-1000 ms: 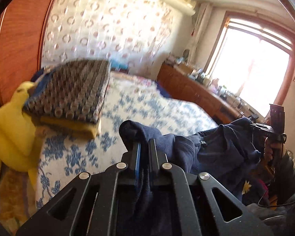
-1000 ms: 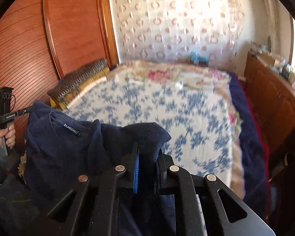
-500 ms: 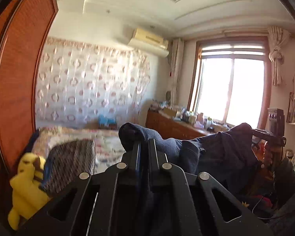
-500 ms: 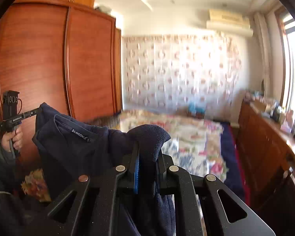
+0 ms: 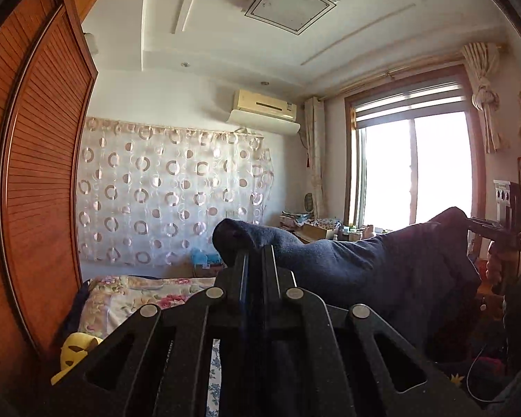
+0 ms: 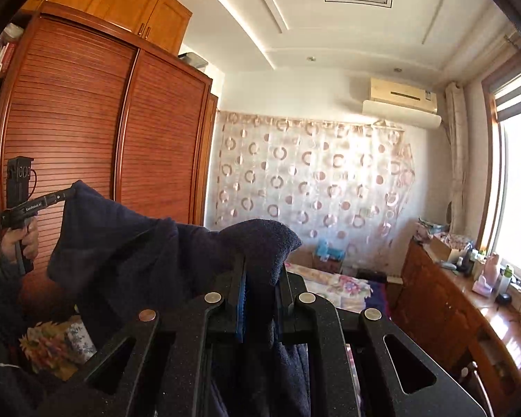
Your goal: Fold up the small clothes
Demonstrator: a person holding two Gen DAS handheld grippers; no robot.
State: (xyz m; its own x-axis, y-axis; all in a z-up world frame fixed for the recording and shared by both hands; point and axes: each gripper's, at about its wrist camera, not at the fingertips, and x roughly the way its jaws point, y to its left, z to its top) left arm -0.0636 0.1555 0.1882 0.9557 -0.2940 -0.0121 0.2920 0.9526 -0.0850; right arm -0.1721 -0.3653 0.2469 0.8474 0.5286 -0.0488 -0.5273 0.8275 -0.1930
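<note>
A dark navy fleece garment hangs stretched in the air between both grippers, high above the bed. My left gripper is shut on one top corner of it. My right gripper is shut on the other corner, with a fold of fleece bulging over its fingers. In the left wrist view the right gripper shows at the far right, with a hand on its handle. The right wrist view shows the left gripper at the far left, pinching the garment.
A bed with a floral cover lies below, a yellow plush toy at its left edge. A wooden wardrobe stands on the left, a cluttered wooden dresser under the window on the right, a patterned curtain behind.
Both grippers have risen with the garment and tilted up to level. The bed and folded pile have dropped out of view; ceiling and walls now fill the frames. The garment is pulled tauter.
</note>
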